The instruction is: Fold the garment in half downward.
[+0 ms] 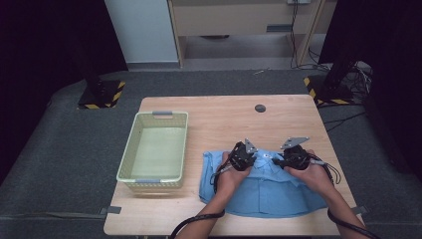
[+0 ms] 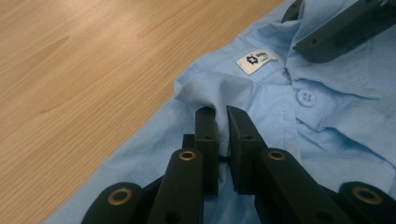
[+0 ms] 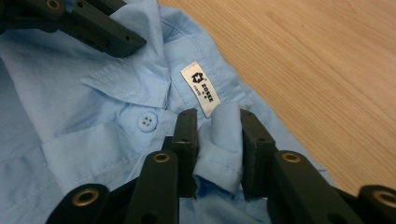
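While a light wooden worktop (image 1: pixel 219 119) carries the work, dark grey carpet surrounds it, with black curtains at both sides, two yellow-and-black striped stand bases on the floor and pale wooden furniture with hanging cables at the back. A small dark round disc (image 1: pixel 260 108) sits in the worktop near its far edge. At the left stands an empty pale green plastic basket (image 1: pixel 130 149). A light blue shirt (image 1: pixel 278 191) lies flat on the near right part of the worktop, collar toward the far side, just beside the basket but apart from it. The left gripper (image 2: pixel 220 116) is closed narrowly on a pinched fold of the shirt's collar, left of the white neck label (image 2: pixel 256 61). The right gripper (image 3: pixel 218 122) clamps a thicker bunch of collar fabric just beside that label. A collar button (image 3: pixel 147 122) shows between them. The label's print is too small to read surely, the shirt's sleeves are folded under and hidden, and both forearms are cut off at the bottom edge.
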`<act>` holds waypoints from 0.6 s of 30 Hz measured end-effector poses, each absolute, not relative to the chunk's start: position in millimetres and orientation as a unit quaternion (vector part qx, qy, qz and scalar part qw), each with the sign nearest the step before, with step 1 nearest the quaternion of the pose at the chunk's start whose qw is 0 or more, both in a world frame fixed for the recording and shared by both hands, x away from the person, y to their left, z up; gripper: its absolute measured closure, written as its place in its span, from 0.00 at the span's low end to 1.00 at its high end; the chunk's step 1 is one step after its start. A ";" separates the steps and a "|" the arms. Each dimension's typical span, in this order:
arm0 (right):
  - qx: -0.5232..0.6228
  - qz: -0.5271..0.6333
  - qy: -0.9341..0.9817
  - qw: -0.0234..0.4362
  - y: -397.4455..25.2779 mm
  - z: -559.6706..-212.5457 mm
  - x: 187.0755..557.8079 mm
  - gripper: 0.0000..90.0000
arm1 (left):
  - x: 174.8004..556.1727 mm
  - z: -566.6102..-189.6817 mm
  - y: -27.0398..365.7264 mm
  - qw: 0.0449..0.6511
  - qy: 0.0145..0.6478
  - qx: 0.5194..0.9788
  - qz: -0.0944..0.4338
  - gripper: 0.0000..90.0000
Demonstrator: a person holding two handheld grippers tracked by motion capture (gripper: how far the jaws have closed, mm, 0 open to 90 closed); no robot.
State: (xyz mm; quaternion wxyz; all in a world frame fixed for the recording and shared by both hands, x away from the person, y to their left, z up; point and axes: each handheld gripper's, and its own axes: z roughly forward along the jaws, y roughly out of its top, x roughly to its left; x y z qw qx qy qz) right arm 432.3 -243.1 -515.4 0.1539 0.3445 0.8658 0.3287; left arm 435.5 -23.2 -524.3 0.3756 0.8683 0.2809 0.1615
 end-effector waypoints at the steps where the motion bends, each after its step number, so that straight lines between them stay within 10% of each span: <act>1: 0.345 0.331 0.865 0.154 -243.7 -514.1 431.5 0.81 | 434.1 -522.3 -22.6 0.378 0.281 0.867 0.163 0.93; 18: 0.339 0.378 0.847 0.158 -248.0 -490.8 402.1 0.79 | 402.5 -496.7 -13.4 0.403 0.274 0.853 0.188 0.94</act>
